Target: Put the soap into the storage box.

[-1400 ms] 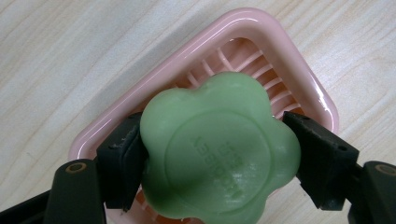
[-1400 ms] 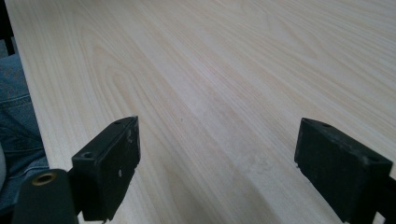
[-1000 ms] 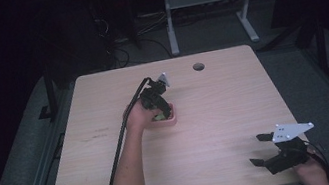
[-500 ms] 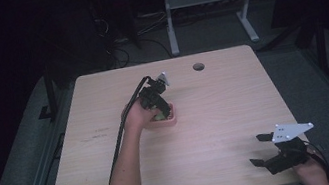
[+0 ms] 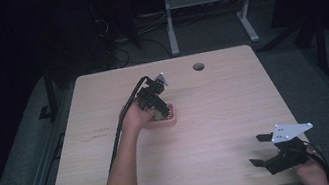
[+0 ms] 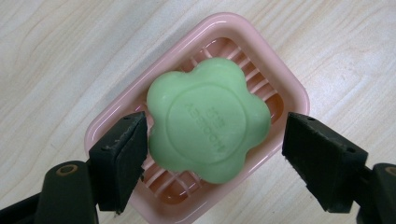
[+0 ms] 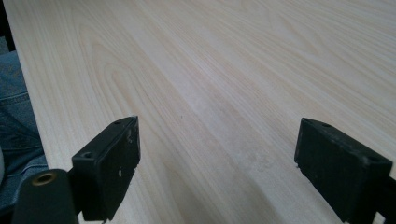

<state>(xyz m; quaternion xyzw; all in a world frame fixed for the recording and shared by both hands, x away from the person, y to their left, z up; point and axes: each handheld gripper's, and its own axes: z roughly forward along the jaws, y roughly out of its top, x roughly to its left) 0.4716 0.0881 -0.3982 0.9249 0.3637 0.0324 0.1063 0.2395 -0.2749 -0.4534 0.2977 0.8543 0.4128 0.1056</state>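
A green flower-shaped soap (image 6: 208, 119) lies in a pink slatted soap dish (image 6: 289, 88) on the wooden table. My left gripper (image 6: 215, 140) hangs straight above it, open, one jaw on each side of the soap. The left jaw is at the soap's edge and the right jaw stands clear of it. In the high view the left gripper (image 5: 154, 100) is over the dish (image 5: 173, 119) near the table's middle. My right gripper (image 5: 256, 150) rests open at the front right corner with nothing between its jaws (image 7: 215, 140).
The light wooden table (image 5: 222, 113) has a round cable hole (image 5: 198, 66) near its far edge. A black cable (image 5: 122, 122) trails from the left gripper along the forearm. Blue jeans (image 7: 14, 116) show past the table's near edge.
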